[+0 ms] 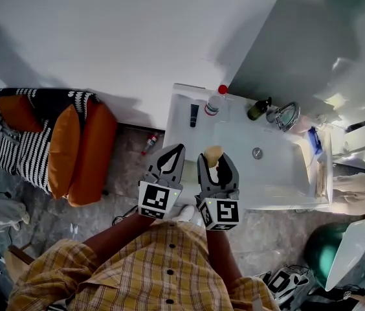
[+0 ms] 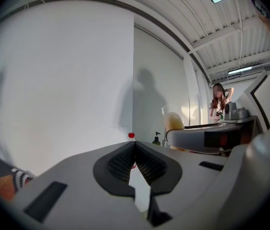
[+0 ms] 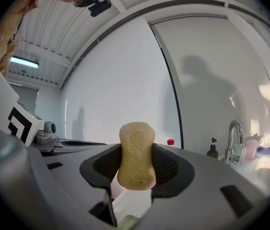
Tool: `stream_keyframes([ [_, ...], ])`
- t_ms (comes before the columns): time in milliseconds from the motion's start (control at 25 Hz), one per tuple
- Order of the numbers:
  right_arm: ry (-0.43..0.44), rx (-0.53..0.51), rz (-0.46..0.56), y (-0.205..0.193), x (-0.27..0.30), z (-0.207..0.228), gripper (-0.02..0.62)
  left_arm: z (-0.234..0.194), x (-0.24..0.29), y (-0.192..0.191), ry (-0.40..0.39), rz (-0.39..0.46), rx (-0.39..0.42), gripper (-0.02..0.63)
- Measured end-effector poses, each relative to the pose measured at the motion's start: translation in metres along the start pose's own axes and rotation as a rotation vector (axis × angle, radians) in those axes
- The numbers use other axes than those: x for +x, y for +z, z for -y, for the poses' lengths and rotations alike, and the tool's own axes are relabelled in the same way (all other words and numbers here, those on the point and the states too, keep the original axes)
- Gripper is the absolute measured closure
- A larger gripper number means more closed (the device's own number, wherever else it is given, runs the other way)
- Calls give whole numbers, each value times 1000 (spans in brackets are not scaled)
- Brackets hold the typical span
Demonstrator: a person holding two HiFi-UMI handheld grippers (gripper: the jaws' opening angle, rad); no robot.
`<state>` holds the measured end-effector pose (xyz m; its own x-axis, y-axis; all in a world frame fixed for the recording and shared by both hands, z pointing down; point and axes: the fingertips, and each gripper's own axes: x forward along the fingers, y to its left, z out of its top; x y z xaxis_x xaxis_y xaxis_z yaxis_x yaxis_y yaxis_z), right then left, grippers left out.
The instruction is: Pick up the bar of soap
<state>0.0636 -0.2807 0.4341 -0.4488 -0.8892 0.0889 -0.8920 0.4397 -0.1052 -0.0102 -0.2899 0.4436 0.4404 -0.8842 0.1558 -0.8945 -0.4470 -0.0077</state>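
A tan bar of soap (image 3: 136, 155) stands on end between the black pads of my right gripper (image 3: 136, 163), which is shut on it. From the head view the soap (image 1: 213, 154) sticks out past the right gripper (image 1: 217, 165), held above the front of the white washbasin (image 1: 279, 180). My left gripper (image 1: 173, 156) hovers just left of it, over the basin's left front corner. Its jaws (image 2: 135, 150) meet at the tips with nothing between them. In the left gripper view the soap (image 2: 174, 121) shows to the right.
On the basin's back ledge stand a red-capped clear bottle (image 1: 215, 100), a dark tube (image 1: 194, 115), a dark pump bottle (image 1: 258, 109) and a chrome tap (image 1: 287, 116). An orange cushioned seat (image 1: 72, 149) is at the left. A green ball (image 1: 325, 251) lies at the lower right.
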Motion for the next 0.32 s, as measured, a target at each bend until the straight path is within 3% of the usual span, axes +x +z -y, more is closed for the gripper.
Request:
stream_keyframes([
  [320,-2,7,-8,-3,0,-2,383,0,-3,-2,-4,3,7,597],
])
